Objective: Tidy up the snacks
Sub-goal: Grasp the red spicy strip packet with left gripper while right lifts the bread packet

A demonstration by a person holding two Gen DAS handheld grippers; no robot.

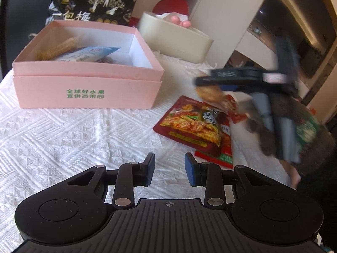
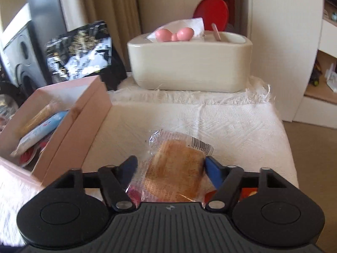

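On the white textured cloth (image 1: 84, 139) covering the tabletop we list a pink box (image 1: 88, 90), lidless, with green characters on its near wall; inside it we count a pale yellow wrapped stick (image 1: 56, 49), a light blue and white packet (image 1: 84, 54) and something reddish beneath, too hidden to name; behind the box a black snack bag (image 1: 92, 2) with gold figures stands upright; beside it, a cream tissue holder (image 2: 189, 63) with a pink bow-shaped knob (image 2: 174, 34) and a red round object (image 2: 211, 12) behind; right of the box, well apart from it, we record red snack packets (image 1: 195, 126) lying flat and overlapping; our left hand-held gripper (image 1: 169, 169) hovers low over bare cloth, its blue pads somewhat apart with nothing between them; our right hand-held gripper (image 2: 169, 170) pinches a clear-wrapped brown pastry (image 2: 174, 168), both pads pressing its sides; from the left wrist view that pastry hangs blurred above the red packets, clear of the cloth and outside the box.
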